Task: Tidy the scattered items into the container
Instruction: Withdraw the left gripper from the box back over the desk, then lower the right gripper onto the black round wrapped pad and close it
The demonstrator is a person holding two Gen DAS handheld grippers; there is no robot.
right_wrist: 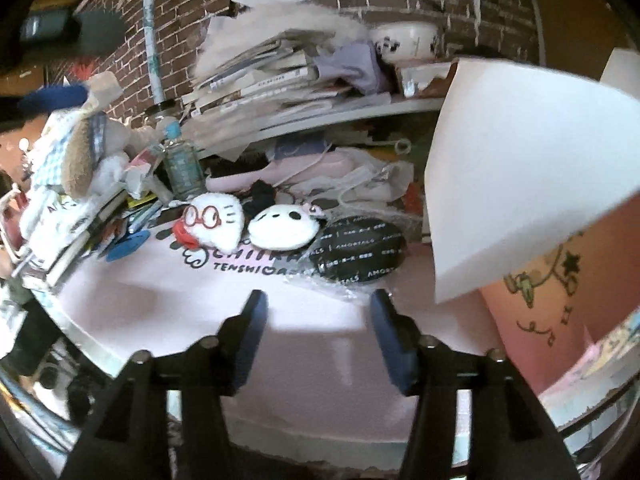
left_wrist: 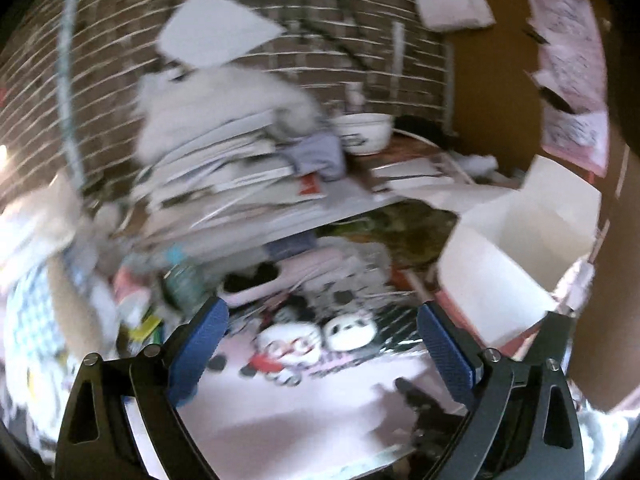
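Plush toys, two, on pink printed table (right_wrist: 168,300): white fuzzy one with red glasses (right_wrist: 214,220), touching oval panda-faced one (right_wrist: 284,226). Round black pouch (right_wrist: 362,250) with white lettering lies just beside the panda, partly on crinkled clear wrap. White box (left_wrist: 516,248), smooth, open-topped, stands at right; its lower edge is cut off. Left gripper (left_wrist: 322,344): blue-padded fingers wide apart, empty. Right gripper (right_wrist: 318,332): fingers apart, empty. Left view blurred.

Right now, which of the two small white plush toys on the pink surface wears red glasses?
The left plush toy, with round red glasses and a red bow below. The other plush beside it has black panda eye patches and no glasses.
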